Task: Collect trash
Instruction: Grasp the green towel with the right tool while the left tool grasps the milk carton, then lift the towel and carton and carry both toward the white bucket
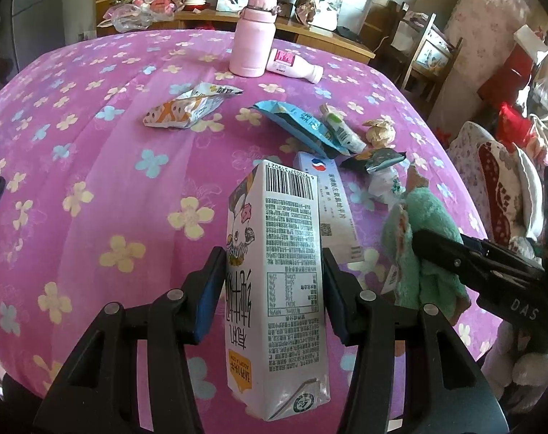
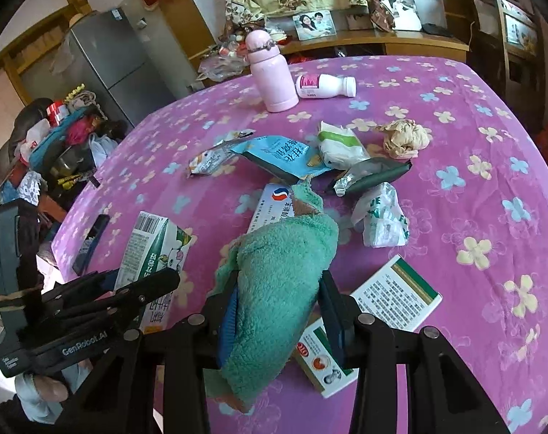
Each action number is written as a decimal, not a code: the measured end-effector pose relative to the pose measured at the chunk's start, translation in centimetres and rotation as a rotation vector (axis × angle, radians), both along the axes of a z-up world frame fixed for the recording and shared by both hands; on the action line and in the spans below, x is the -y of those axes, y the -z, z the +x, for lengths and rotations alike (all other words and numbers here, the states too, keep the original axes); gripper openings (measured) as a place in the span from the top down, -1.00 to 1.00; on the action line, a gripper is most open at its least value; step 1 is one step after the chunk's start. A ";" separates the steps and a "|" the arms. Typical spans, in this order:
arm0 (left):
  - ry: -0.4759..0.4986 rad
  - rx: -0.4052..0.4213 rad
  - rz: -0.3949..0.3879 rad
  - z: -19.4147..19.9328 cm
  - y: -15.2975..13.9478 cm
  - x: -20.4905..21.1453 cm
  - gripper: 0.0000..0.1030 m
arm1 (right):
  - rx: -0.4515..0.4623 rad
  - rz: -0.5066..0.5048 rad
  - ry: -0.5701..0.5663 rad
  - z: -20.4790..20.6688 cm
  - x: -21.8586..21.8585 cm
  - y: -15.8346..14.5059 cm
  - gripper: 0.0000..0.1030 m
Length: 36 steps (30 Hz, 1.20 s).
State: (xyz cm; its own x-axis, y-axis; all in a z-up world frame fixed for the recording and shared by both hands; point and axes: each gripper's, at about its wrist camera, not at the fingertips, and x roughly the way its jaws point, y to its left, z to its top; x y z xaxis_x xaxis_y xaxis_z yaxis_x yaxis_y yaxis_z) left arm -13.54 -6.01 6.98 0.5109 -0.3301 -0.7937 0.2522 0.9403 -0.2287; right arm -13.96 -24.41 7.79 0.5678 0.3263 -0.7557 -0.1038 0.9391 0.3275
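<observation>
The round bench (image 2: pixel 454 217), covered in a pink cloth printed with flowers, carries the scattered litter well beyond both grippers. The left gripper (image 1: pixel 274 289) is clamped on a tall white printed milk carton (image 1: pixel 277 289), which is held with its long axis running along the fingers, from 6 o'clock to 12 o'clock, its barcode end away from the camera. The right gripper (image 2: pixel 277 311) is clamped on a fluffy green cloth (image 2: pixel 277 289), likewise pointing toward 12 o'clock.

In the right wrist view the remaining trash is grouped at 12 to 1 o'clock: a blue foil snack wrapper (image 2: pixel 281 157), a crumpled white-and-green plastic bag (image 2: pixel 380 222), a dark green foil wrapper (image 2: pixel 371 179) and a crumpled beige paper ball (image 2: pixel 406 137). Two printed white cartons (image 2: pixel 393 298) lie just beside the right gripper at 2 to 4 o'clock. This cluster is judged nearer to the right gripper than to the left, but both are occupied, so each load would have to be deposited first; no bin is visible
</observation>
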 end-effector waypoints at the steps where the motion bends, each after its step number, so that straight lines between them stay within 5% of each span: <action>1: 0.003 0.004 0.000 -0.1 -0.1 0.2 0.05 | 0.003 0.000 0.001 -0.2 0.1 -0.1 0.22; 36: 0.255 0.032 -0.052 -1.9 -3.6 11.2 0.22 | 0.073 -0.063 0.220 -7.7 11.6 -3.5 0.22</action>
